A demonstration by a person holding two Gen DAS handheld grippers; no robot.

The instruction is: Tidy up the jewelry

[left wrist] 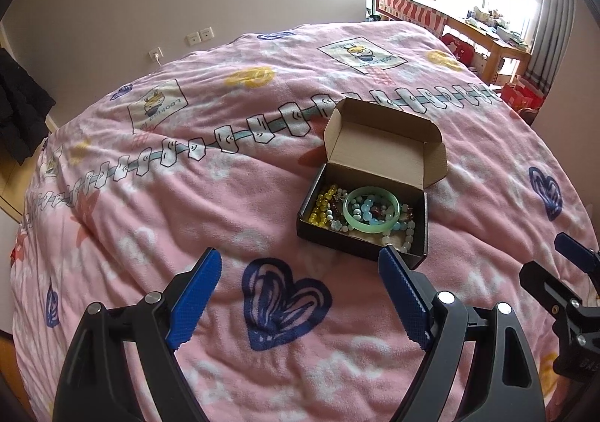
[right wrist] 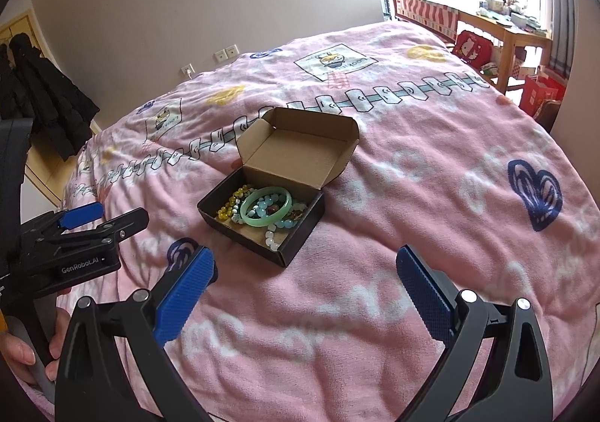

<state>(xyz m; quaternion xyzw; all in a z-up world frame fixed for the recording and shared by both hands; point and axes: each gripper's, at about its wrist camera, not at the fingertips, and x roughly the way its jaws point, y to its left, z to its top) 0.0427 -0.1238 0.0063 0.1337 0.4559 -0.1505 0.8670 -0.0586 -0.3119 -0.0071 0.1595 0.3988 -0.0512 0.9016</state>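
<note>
Left wrist view: jewelry box [left wrist: 362, 234] lies just beyond the spread, empty left gripper [left wrist: 300, 266], touching neither finger.

Box [left wrist: 362, 234]: on the blanket [left wrist: 187, 204], lid [left wrist: 382, 137] up behind.
Bangle [left wrist: 371, 210]: in box, atop the beads [left wrist: 322, 210].

Your left gripper [left wrist: 300, 300] tilts downward with its jaws spread wide and nothing between them. Your right gripper [right wrist: 305, 296] tilts down the same way, jaws wide and empty. Your left hand [right wrist: 22, 356] wraps the handle of its gripper.
</note>
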